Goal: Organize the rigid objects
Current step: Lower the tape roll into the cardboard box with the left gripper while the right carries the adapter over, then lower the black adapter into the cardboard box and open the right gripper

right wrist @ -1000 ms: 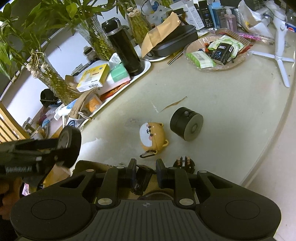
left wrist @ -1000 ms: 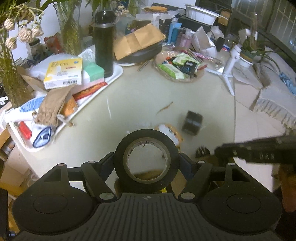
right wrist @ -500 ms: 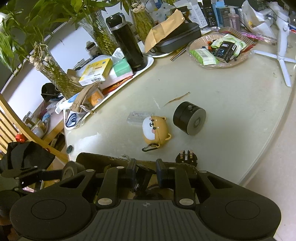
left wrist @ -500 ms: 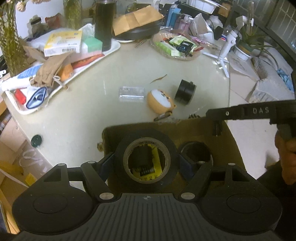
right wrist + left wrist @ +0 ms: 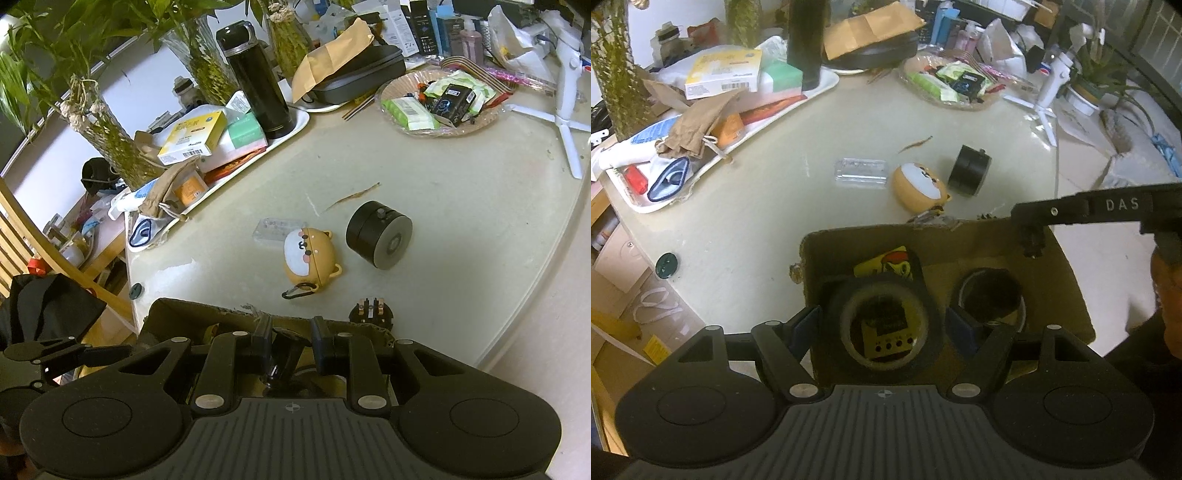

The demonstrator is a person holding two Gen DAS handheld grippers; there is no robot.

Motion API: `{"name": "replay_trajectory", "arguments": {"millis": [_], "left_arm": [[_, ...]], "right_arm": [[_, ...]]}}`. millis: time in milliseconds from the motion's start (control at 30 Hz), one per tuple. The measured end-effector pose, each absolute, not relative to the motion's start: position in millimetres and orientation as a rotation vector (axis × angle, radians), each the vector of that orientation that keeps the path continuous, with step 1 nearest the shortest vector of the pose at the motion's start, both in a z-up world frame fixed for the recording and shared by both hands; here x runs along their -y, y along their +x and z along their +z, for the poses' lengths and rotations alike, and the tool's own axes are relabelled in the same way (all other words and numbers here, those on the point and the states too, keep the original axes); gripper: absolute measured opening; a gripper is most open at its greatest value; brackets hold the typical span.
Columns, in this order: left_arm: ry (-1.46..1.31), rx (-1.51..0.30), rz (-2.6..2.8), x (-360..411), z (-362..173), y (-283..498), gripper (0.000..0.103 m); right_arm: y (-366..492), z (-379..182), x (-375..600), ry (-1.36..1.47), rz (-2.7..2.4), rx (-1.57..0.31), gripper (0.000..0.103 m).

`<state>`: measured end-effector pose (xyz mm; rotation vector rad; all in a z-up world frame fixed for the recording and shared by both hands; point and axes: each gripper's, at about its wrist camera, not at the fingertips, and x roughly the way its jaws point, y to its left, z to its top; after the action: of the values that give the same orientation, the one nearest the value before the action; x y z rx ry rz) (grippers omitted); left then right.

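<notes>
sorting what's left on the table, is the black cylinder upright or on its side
On its side: the black cylinder lies on the pale tabletop, its round grey end face turned sideways, beside the orange bear-shaped case.

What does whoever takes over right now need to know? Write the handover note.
Left tool: shut on the black tape roll, held over the cardboard box.
Right tool: shut on a small dark part at the box's far rim; I cannot tell what it is.
Done: a second tape roll and a yellow card lie in the box.
Left: release the roll, then box the bear-shaped case, black cylinder, clear case and plug on the table.
</notes>
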<state>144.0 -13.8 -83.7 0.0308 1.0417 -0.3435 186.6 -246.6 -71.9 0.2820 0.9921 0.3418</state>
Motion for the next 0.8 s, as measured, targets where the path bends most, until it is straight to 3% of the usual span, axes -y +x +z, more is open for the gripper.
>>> {"name": "replay_trajectory", "arguments": {"millis": [800], "left_arm": [[-0.052,-0.914,-0.285,0.2,-71.8,144.6,0.074]], "right_arm": [[177.4,-70.6,250.8,0.292,0.333,-0.997,0.025]]}}
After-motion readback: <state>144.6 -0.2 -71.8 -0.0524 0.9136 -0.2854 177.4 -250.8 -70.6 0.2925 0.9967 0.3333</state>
